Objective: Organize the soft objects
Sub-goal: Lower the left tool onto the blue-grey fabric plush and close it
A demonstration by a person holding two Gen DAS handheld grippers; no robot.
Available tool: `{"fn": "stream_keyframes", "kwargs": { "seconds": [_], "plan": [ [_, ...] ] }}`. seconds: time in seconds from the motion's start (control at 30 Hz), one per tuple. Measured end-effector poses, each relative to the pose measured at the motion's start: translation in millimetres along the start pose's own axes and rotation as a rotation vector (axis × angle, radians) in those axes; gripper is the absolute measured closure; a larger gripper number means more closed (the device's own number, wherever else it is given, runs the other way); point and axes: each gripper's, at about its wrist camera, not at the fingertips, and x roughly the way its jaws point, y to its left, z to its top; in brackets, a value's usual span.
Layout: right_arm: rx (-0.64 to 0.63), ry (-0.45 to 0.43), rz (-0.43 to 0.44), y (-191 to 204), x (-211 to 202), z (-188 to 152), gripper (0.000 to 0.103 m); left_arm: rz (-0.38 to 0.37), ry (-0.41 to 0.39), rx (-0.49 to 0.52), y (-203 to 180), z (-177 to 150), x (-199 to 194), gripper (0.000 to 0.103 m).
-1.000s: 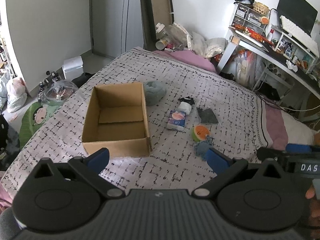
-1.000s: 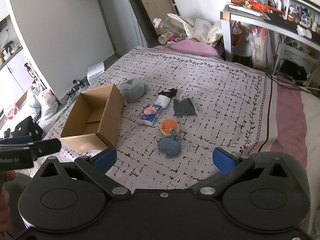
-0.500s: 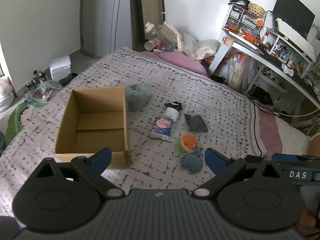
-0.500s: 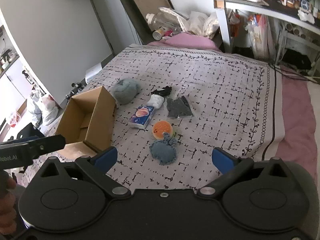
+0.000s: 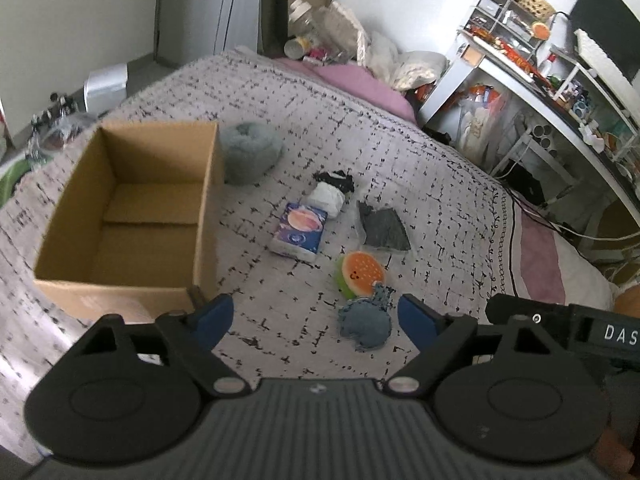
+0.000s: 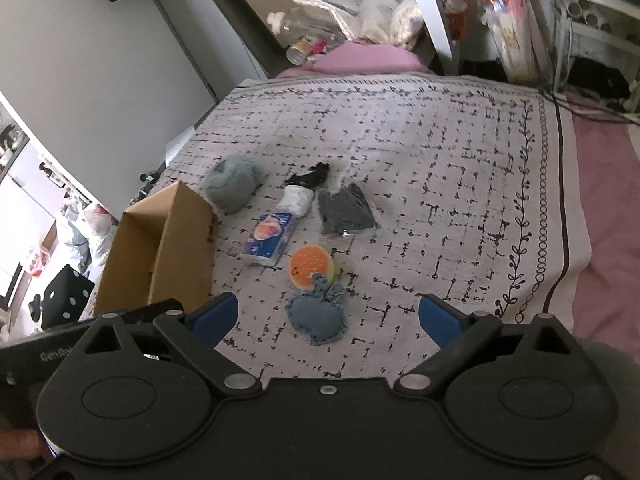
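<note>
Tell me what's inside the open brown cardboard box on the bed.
The open brown cardboard box shows only its bare folded bottom flaps in the left wrist view. The inner face of its near wall is hidden from view.

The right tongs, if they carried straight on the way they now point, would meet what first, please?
Probably the flat blue denim fruit-shaped pad, which lies on the patterned bedspread just ahead, between the closing right tongs; nothing is between them yet, and depth is uncertain.

A patterned bedspread (image 5: 420,168) covers the bed beside a cluttered white desk (image 5: 532,92) and pale walls (image 6: 100,60).
</note>
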Motion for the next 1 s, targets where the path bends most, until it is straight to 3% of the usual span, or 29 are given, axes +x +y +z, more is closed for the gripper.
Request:
{"fn": "stream_keyframes", "kwargs": {
  "seconds": [0.83, 1.0],
  "plan": [
    [0.178, 0.104, 0.111, -66, 64, 28, 0.011, 0.046, 0.175, -0.085, -47, -7, 109, 0.026],
    [0.246, 0.149, 0.164, -83, 81, 30, 0.021, 0.069, 0.204, -0.101, -55, -9, 129, 0.027]
  ]
}}
